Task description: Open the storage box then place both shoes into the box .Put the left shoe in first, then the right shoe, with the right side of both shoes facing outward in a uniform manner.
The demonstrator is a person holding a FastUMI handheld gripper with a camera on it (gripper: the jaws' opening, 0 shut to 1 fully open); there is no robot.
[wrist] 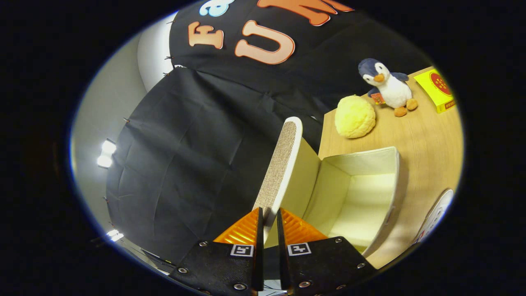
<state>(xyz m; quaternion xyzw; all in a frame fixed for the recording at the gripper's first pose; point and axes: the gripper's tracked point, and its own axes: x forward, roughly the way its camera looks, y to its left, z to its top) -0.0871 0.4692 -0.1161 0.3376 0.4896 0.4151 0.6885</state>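
Note:
The storage box (370, 197) stands on the wooden table (427, 135) with its pale inside showing and nothing in it. Its lid (281, 164), woven on the outside, is swung up and stands nearly on edge. My gripper (269, 216) is shut on the lid, one finger on each face of the lid's near edge. The view is tilted, so the table slants. Part of a white shoe (435, 216) peeks in beside the box, to the right of the fingers.
Beyond the box on the table lie a fluffy yellow ball (354, 116), a plush penguin (386, 86) and a yellow carton (437, 89). The black cloth wall (197, 156) rises on the lid's far side.

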